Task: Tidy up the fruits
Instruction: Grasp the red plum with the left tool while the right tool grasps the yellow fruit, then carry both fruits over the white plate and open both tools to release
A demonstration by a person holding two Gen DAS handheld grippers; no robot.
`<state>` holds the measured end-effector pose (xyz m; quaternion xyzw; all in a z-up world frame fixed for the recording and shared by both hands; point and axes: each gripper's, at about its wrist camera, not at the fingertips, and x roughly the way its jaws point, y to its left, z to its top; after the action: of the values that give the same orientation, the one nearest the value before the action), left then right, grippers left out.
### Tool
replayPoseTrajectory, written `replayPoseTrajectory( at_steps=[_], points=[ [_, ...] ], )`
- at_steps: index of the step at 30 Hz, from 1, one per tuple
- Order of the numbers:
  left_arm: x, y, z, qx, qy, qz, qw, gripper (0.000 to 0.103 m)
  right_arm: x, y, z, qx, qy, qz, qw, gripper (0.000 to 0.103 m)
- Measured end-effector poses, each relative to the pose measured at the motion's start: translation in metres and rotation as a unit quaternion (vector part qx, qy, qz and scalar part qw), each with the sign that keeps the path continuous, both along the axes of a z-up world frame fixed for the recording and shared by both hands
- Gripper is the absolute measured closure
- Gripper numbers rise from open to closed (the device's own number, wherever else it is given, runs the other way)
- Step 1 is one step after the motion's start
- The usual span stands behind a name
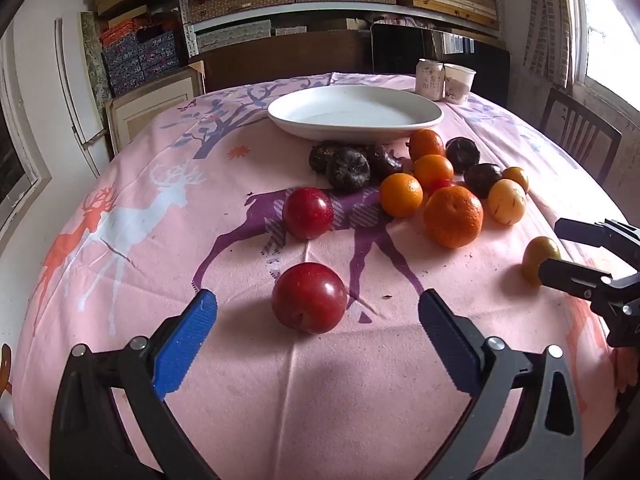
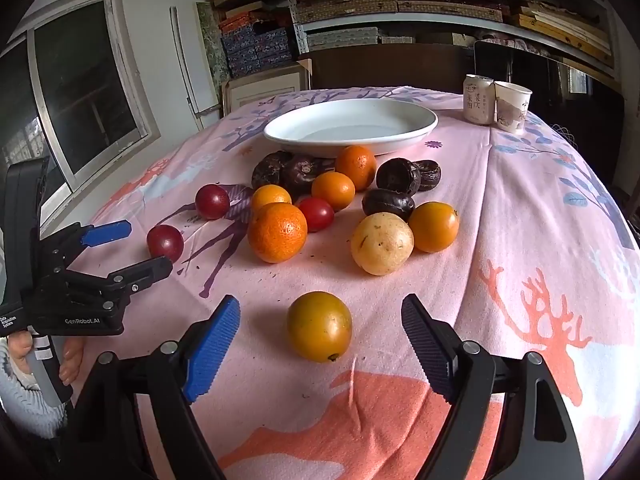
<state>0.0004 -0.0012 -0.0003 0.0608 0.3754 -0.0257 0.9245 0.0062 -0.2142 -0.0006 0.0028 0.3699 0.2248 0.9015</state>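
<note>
Both claws stand spread with nothing pinched, each framing one fruit.

Left wrist view: the left gripper [image 1: 318, 308] fills the bottom of the frame, its blue pad at lower left and dark pad at lower right set wide either side of a red plum [image 1: 309, 298] lying on the pink tablecloth [image 1: 120, 280]. The pads do not touch it; the wide spread looks meant to clear the fruit before closing. A second plum [image 1: 308, 213] sits just above it at centre. The pile of oranges [image 1: 453, 216] and dark fruits [image 1: 347, 169] lies right of centre, just below the empty white plate [image 1: 420, 120] in the upper middle, probably where the fruit is to go. The claw tilts down toward the cloth.

Right wrist view: the right gripper [image 2: 322, 316] at the bottom straddles a yellow-orange fruit [image 2: 319, 326], pads apart from it on both sides, also tilted down. At lower left a hand [image 2: 24, 354] grips the other tool's handle. A can [image 2: 478, 99] and paper cup [image 2: 512, 106] stand at upper right, beyond the plate.
</note>
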Motion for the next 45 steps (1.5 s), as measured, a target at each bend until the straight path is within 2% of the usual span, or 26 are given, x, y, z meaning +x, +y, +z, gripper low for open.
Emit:
replayPoseTrajectory(
  at_steps=[3,6,7,9,10,13,15,16,19,23,28,33,35,37,39,42,44,45],
  points=[
    [0.001,-0.002,0.0,-0.005,0.004,-0.013,0.9999,0.004,0.0,0.001,-0.001,-0.002,0.002,0.003,1.0,0.022],
    [0.001,-0.001,-0.001,-0.014,0.011,-0.017,0.9997,0.007,0.002,0.004,-0.004,-0.008,0.01,0.009,1.0,0.034],
    [0.005,-0.003,-0.001,-0.017,0.018,-0.018,0.9995,0.021,0.003,0.005,-0.005,-0.009,0.015,0.01,1.0,0.04],
    [0.008,-0.002,-0.007,-0.022,0.029,-0.019,0.9991,0.037,0.005,0.005,-0.008,-0.01,0.025,0.012,1.0,0.048],
    [0.008,0.0,-0.008,-0.022,0.032,-0.017,0.9991,0.04,0.006,0.005,-0.009,-0.01,0.028,0.012,0.999,0.05],
    [0.011,0.006,-0.008,-0.038,0.038,-0.016,0.9984,0.04,0.007,0.006,-0.011,-0.012,0.037,0.012,0.999,0.055],
    [0.013,0.009,-0.008,-0.056,0.051,-0.013,0.9971,0.041,0.009,0.007,-0.013,-0.014,0.043,0.011,0.999,0.061],
    [0.014,0.011,-0.009,-0.06,0.054,-0.012,0.9967,0.046,0.01,0.007,-0.014,-0.015,0.048,0.012,0.999,0.065],
    [0.021,0.018,-0.014,-0.083,0.081,-0.014,0.9931,0.063,0.011,0.007,-0.014,-0.016,0.051,0.013,0.998,0.066],
    [0.021,0.017,-0.015,-0.054,0.073,-0.014,0.9958,0.063,0.011,0.008,-0.015,-0.015,0.051,0.013,0.998,0.066],
    [0.022,0.016,-0.011,-0.062,0.078,-0.015,0.9949,0.063,0.012,0.003,-0.014,0.004,0.05,0.012,0.999,0.067],
    [0.043,0.005,0.016,-0.025,0.069,-0.02,0.9971,0.063,0.025,-0.006,0.0,0.051,0.054,0.021,0.997,0.067],
    [0.061,-0.002,0.033,-0.016,0.046,-0.025,0.9985,0.063,0.042,-0.009,0.021,0.057,0.034,0.009,0.998,0.067],
    [0.086,-0.009,0.045,-0.006,0.04,-0.023,0.9989,0.063,0.065,-0.009,0.041,0.062,0.013,0.0,0.998,0.067],
    [0.114,-0.014,0.051,-0.012,0.034,-0.026,0.999,0.063,0.092,-0.005,0.055,0.053,-0.003,-0.016,0.998,0.067],
    [0.158,-0.022,0.045,-0.005,0.049,-0.019,0.9986,0.063,0.137,0.004,0.059,0.042,-0.006,-0.032,0.999,0.066],
    [0.177,-0.02,0.044,-0.041,0.041,-0.02,0.9981,0.063,0.167,0.009,0.054,0.037,0.005,-0.042,0.998,0.066],
    [0.186,-0.02,0.042,-0.046,0.044,-0.017,0.9978,0.063,0.18,0.012,0.049,0.037,0.012,-0.046,0.998,0.066]
  ],
)
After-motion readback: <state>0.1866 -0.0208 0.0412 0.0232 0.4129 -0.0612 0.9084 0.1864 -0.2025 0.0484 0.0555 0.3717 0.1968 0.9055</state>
